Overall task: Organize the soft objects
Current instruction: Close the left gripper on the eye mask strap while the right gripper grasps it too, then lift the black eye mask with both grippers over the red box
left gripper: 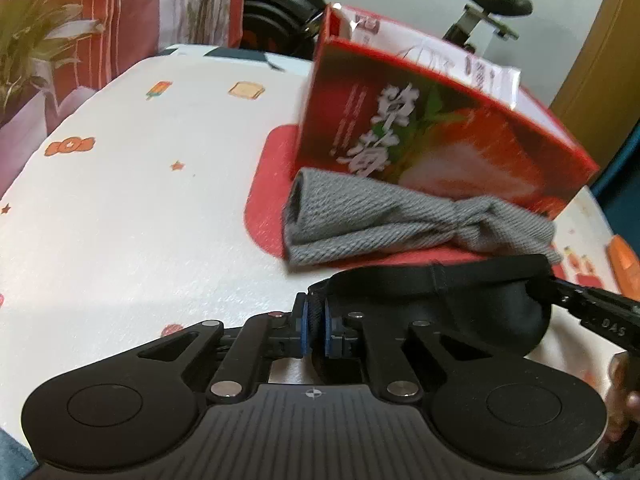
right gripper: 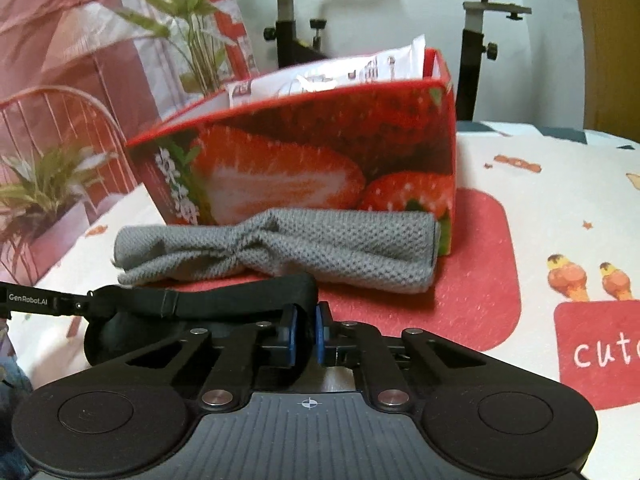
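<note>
Between both grippers, black eye mask [left gripper: 460, 304] stretched, on tablecloth [left gripper: 120, 220] just before grey knit cloth [left gripper: 400, 220]. Left gripper [left gripper: 316, 330] jaws pressed on one mask end, right gripper [right gripper: 306, 334] pinching other end. Advice for myself: lift both ends together, keep strap slack, carry over red box [right gripper: 320, 152] rim. Mask padded, smooth, curved; cloth ribbed, rolled; box stiff cardboard.

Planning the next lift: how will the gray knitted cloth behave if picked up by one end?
The gray knitted cloth will probably flop and unroll, since it is only loosely rolled and pinched mid-length. It looks light, and its coarse weave should resist slipping. It lies against the strawberry box, which could get nudged.
</note>
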### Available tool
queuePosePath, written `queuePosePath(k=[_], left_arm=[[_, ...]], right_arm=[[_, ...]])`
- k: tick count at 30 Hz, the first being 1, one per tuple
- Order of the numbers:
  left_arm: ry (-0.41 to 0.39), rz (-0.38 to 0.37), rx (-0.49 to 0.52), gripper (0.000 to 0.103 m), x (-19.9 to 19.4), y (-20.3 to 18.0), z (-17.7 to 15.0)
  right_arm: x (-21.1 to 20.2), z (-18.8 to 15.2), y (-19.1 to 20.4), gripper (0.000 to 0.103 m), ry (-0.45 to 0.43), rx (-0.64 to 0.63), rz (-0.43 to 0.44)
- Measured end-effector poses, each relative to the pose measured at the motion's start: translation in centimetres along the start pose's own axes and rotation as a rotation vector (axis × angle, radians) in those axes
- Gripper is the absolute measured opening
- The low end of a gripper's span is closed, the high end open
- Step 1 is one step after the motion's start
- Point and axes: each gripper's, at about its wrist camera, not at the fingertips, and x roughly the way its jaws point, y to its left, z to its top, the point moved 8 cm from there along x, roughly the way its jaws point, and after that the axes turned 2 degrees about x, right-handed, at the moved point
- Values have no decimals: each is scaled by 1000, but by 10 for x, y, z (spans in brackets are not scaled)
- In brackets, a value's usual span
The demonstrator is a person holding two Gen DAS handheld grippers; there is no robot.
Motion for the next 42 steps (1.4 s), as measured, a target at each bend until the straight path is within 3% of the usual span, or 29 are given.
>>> queuePosePath(k=[11, 20, 26, 33, 42], left_arm=[[-218, -19, 46, 7, -50, -15, 48], [-370, -62, 85, 7, -70, -40, 113], [-427, -63, 124, 7, -59, -58, 155], [-407, -19, 179, 7, -11, -77, 201], [-251, -5, 206, 7, 60, -75, 198]], right_arm=[[-34, 38, 7, 8, -150, -42, 32], [-63, 110, 24, 8, -305, -166, 46], [-59, 157, 16, 8, -341, -164, 15], [-16, 194, 6, 8, -309, -172, -60], [42, 200, 2, 7, -195, -227, -150]])
